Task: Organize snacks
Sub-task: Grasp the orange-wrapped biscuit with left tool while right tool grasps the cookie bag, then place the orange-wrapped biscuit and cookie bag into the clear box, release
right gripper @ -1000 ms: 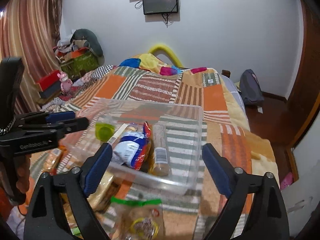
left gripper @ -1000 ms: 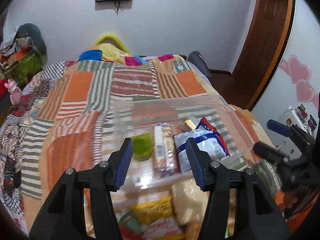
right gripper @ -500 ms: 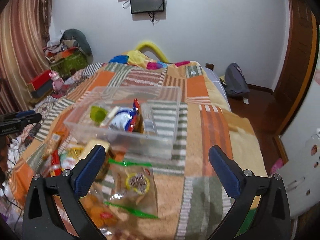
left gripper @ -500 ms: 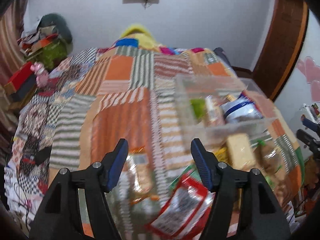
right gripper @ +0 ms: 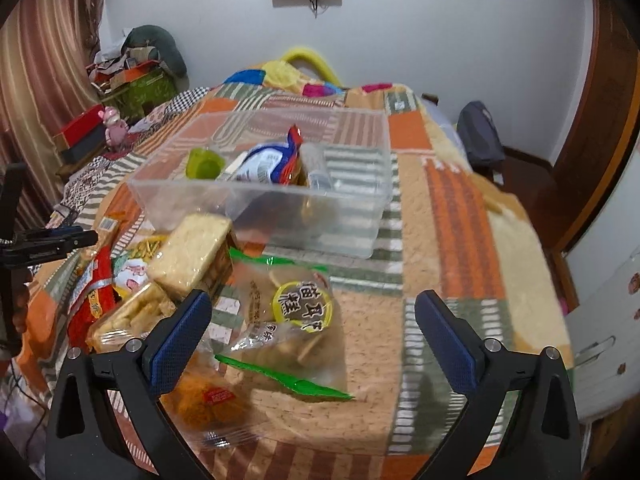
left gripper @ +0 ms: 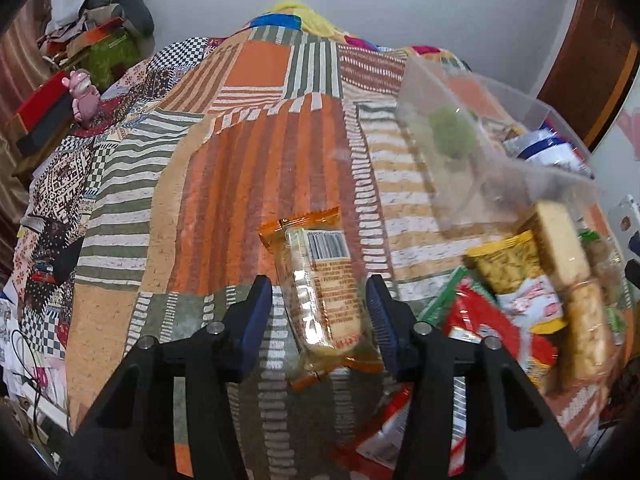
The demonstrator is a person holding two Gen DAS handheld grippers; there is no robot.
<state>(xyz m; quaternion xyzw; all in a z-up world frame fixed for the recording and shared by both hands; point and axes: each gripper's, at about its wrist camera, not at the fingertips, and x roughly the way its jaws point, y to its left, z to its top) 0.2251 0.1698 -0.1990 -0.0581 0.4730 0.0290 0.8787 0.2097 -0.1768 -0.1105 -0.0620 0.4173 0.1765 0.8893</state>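
Observation:
A clear plastic bin stands on the patchwork bedspread, holding a green cup, a blue-white bag and a wrapped roll. It also shows in the left wrist view. My left gripper is open, its jaws on either side of an orange-wrapped cracker pack lying on the bed, not closed on it. My right gripper is open wide above a clear green-edged cookie bag. A pile of loose snacks lies in front of the bin.
The snack pile also shows right of my left gripper. A pink toy and boxes sit at the bed's left side. A dark backpack lies on the floor by the wooden door. The bed edge drops off at the right.
My left gripper has swung left and down from the bin to straddle the orange cracker pack. My right gripper has pulled back and down over the cookie bag.

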